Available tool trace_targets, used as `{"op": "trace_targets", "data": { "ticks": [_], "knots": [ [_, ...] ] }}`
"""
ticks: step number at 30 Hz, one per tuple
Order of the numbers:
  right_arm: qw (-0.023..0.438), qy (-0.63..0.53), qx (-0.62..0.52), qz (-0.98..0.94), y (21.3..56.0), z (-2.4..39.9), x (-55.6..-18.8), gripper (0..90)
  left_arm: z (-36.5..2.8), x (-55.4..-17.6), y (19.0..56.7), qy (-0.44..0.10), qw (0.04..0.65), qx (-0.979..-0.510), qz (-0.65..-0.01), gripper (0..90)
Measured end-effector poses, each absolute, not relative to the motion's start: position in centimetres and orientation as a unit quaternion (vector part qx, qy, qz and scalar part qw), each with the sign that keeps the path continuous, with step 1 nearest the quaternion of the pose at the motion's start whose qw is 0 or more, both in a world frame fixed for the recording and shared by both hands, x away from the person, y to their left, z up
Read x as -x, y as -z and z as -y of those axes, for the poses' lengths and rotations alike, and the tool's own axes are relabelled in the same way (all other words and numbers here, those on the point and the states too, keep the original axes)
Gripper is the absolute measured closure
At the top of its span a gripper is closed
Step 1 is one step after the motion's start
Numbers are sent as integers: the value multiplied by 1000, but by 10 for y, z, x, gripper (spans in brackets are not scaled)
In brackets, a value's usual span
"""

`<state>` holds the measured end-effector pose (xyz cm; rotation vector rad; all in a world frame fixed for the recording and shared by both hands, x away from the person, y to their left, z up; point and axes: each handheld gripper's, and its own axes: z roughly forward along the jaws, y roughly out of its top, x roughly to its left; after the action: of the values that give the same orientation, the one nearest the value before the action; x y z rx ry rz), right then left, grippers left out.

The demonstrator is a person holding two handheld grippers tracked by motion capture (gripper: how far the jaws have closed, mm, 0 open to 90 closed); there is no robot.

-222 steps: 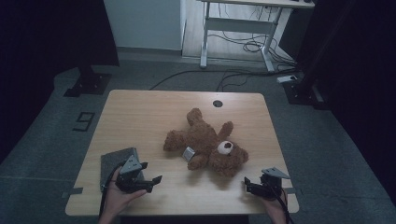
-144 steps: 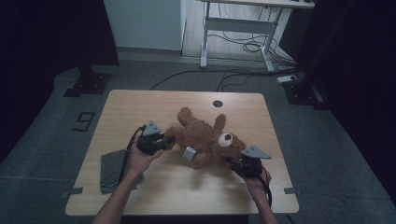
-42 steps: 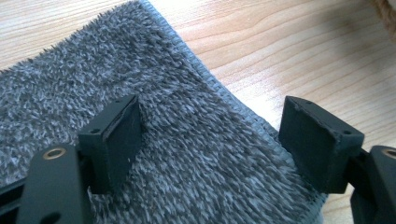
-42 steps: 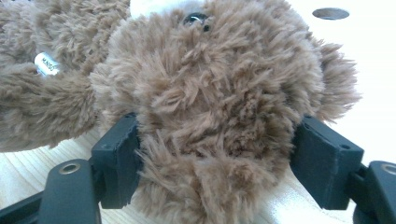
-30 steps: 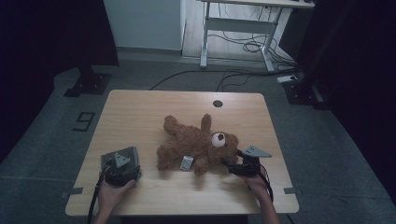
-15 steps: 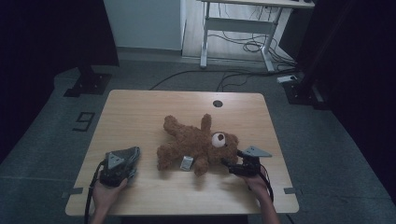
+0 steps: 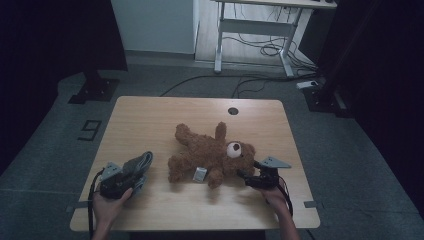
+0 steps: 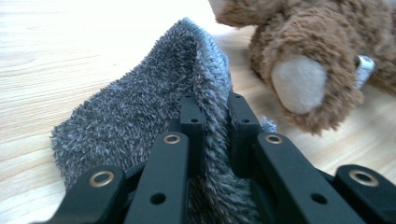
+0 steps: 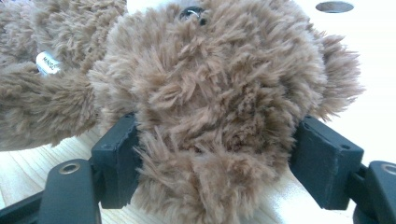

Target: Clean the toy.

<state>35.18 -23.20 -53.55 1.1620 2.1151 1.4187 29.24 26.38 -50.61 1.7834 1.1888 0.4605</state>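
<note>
A brown teddy bear (image 7: 210,155) lies on its back in the middle of the wooden table (image 7: 150,120), head toward the right. My right gripper (image 7: 248,176) is shut on its head (image 9: 210,93), one pad (image 9: 116,158) pressed into the fur on each side. At the front left lies a grey fuzzy cloth (image 7: 139,165). My left gripper (image 8: 212,105) has just closed and is shut on a fold of this cloth (image 8: 140,102), whose pinched edge stands up off the table. The bear's foot (image 8: 299,84) lies close beyond it.
A white tag (image 7: 200,173) sticks out of the bear's side. A round cable hole (image 7: 232,111) sits near the table's far edge. Beyond the table, a white desk frame (image 7: 250,30) and cables stand on the floor.
My left gripper has shut on the grey cloth and lifted its edge a little off the table. The right gripper and the bear have stayed in place.
</note>
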Motion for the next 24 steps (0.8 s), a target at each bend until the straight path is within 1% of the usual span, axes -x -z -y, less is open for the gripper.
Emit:
{"op": "trace_targets", "data": {
  "ticks": [2,7,13,17,19,20,24],
  "knots": [
    [171,-499,-409,-745,536,232,-352,247,-262,-293,506,-182,452,-735,-472,792],
    [169,-500,-409,-745,536,232,-352,247,-254,-290,501,-200,455,-739,-456,794],
    [168,-500,-408,-745,536,233,-353,247,-241,-290,480,-229,473,-727,-443,796],
    [168,-500,-408,-746,536,233,-352,247,-225,-294,465,-245,488,-723,-424,796],
    [167,-500,-409,-745,536,233,-352,247,-211,-299,458,-235,513,-720,-404,794],
    [167,-500,-409,-745,536,233,-352,247,-211,-299,458,-235,513,-720,-404,794],
    [166,-502,-411,-743,537,233,-352,247,-183,-307,450,-223,512,-741,-372,796]
  ]
}}
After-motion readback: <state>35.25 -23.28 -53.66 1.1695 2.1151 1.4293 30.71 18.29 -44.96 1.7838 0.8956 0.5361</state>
